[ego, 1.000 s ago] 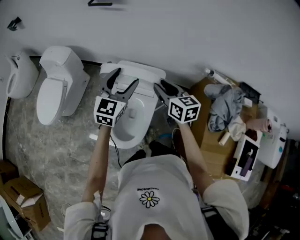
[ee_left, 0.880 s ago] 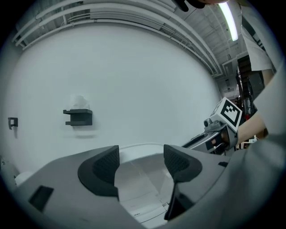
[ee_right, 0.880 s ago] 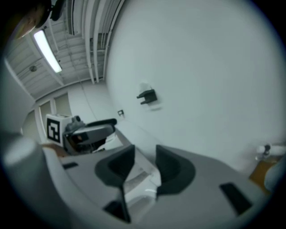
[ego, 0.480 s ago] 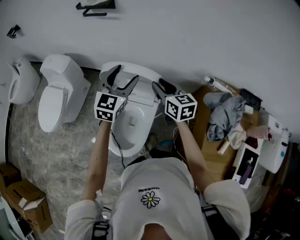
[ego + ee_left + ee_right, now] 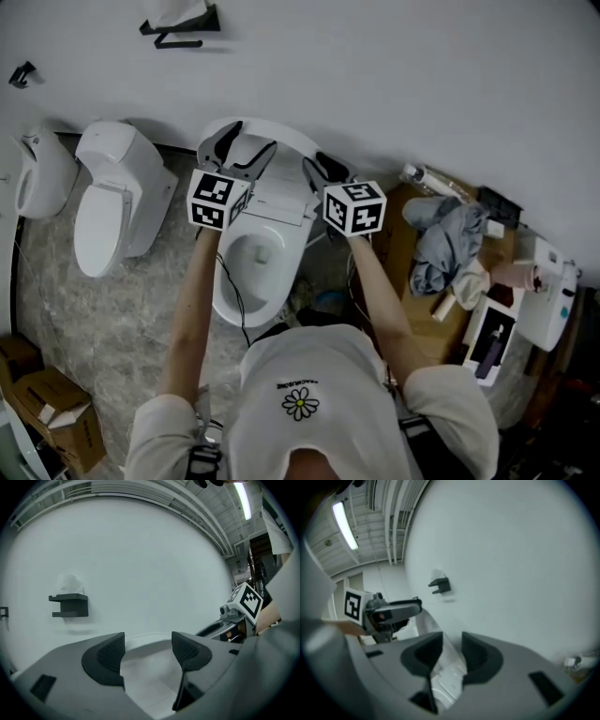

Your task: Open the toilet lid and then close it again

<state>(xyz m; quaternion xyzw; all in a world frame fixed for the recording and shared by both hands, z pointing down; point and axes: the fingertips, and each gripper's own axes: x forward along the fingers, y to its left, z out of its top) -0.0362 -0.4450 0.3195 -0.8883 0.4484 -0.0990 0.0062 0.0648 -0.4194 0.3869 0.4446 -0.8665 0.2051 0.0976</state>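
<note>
The toilet lid [image 5: 281, 141] stands raised by the wall. It looks like stiff, smooth, light plastic, best taken at its upper rim. The left tool [image 5: 239, 147] gapes wide. The right tool [image 5: 325, 167] has just been closing and straddles the lid's edge without pressing.

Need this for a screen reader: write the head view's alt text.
From above, a person holds a left gripper and right gripper at a raised toilet lid. The right jaws, just closing, have the lid's side edge between them. Another toilet stands left.
</note>
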